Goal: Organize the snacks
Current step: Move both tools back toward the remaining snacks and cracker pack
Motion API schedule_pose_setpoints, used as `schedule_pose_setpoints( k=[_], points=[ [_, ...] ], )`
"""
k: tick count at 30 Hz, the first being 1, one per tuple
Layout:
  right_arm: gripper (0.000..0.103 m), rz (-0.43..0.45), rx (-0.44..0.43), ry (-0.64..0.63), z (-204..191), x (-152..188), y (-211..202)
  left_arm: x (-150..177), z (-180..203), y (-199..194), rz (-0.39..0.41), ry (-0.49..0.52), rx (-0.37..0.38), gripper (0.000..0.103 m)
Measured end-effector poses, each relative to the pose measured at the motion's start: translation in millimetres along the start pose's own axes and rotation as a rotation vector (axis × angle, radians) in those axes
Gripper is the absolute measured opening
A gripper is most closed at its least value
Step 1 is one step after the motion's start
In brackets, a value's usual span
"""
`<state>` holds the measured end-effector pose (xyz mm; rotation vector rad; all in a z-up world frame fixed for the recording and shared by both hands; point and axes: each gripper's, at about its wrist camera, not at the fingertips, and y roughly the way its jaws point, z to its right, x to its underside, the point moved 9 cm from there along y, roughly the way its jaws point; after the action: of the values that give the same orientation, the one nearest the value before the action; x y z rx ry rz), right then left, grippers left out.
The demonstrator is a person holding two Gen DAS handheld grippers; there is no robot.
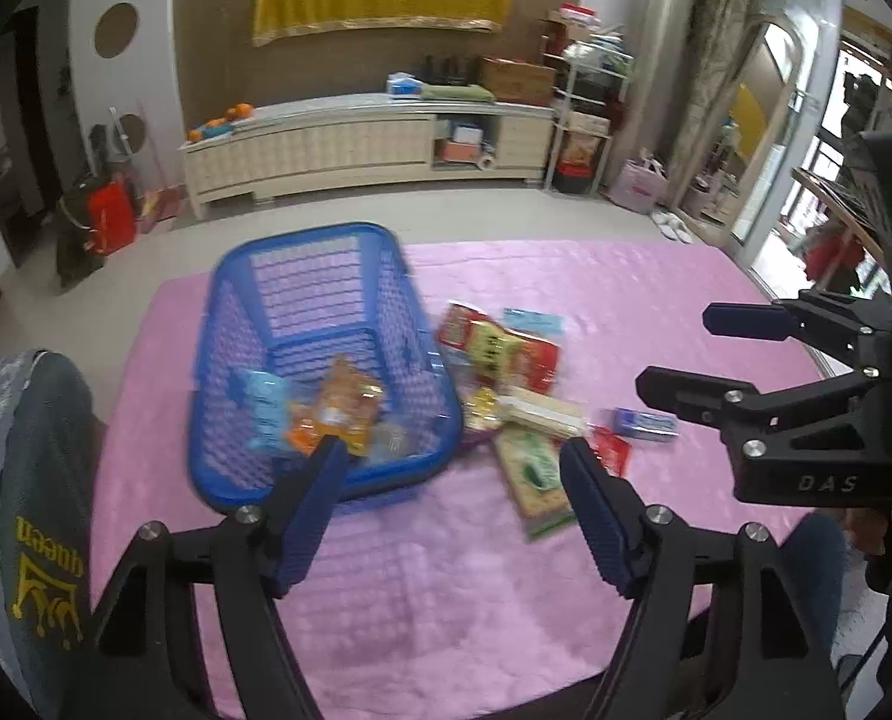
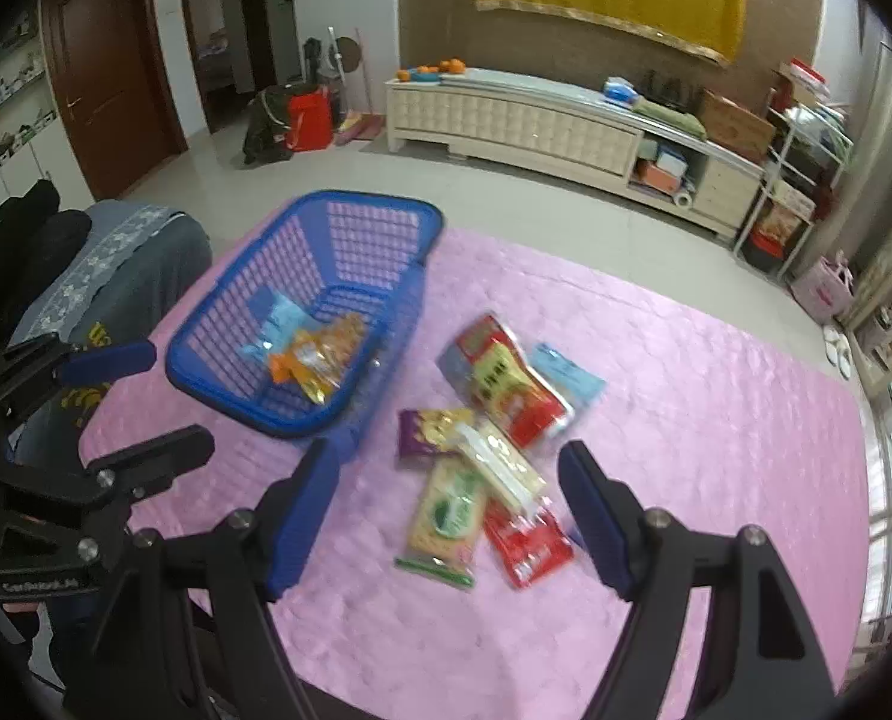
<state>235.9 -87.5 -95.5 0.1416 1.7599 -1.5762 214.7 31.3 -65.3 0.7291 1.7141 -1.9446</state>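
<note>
A blue mesh basket (image 1: 302, 234) (image 2: 380, 199) stands on the left part of the pink tablecloth. In it lie an orange snack pack (image 1: 344, 402) (image 2: 314, 360) and a light blue pack (image 1: 263, 402) (image 2: 275, 324). Right of the basket is a loose pile: a big red pack (image 2: 505, 384), a light blue packet (image 2: 565, 372), a purple pack (image 2: 428, 432), a green pack (image 2: 446, 516), a cream bar (image 2: 499, 468) and a small red pack (image 2: 529, 546). My left gripper (image 1: 451, 468) hangs open and empty over the basket's near right corner. My right gripper (image 2: 446, 456) is open and empty above the pile.
The pink tablecloth (image 2: 685, 420) covers the table; its far edge drops to a tiled floor. A grey cloth with a yellow crown print (image 1: 32, 480) sits at the table's left edge. A small blue box (image 1: 643, 423) lies right of the pile. A cream cabinet (image 2: 505, 120) lines the back wall.
</note>
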Motion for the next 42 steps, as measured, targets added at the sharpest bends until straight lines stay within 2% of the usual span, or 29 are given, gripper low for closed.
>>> schedule_pose_setpoints(
  k=[7, 12, 19, 27, 30, 32, 38, 42],
  points=[
    [0.079, -0.044, 0.02, 0.059, 34.6, 36.7, 6.0, 13.7, 42.6, 26.3, -0.046, 0.06, 0.024, 0.073],
    [0.079, -0.08, 0.01, 0.105, 53.4, 68.0, 15.1, 29.2, 64.6, 45.9, -0.09, 0.06, 0.061, 0.073],
    [0.079, -0.121, 0.0, 0.162, 75.0, 99.7, 28.0, 47.4, 86.7, 73.7, -0.158, 0.103, 0.048, 0.073],
    [0.079, -0.155, -0.006, 0.214, 95.3, 122.1, 43.8, 59.3, 89.5, 104.4, -0.228, 0.076, 0.031, 0.073],
    [0.079, -0.157, 0.038, 0.185, 99.0, 129.0, 51.5, 65.0, 90.1, 114.1, -0.227, 0.098, -0.009, 0.073],
    [0.079, -0.171, 0.03, 0.178, 97.6, 133.4, 57.7, 68.8, 91.9, 122.1, -0.251, 0.103, -0.004, 0.073],
    [0.079, -0.201, 0.0, 0.204, 99.5, 142.0, 77.4, 79.4, 83.2, 146.3, -0.309, 0.057, 0.0, 0.073],
    [0.079, -0.207, 0.013, 0.191, 100.8, 144.8, 88.4, 83.5, 73.9, 160.2, -0.33, 0.033, -0.033, 0.073]
  ],
)
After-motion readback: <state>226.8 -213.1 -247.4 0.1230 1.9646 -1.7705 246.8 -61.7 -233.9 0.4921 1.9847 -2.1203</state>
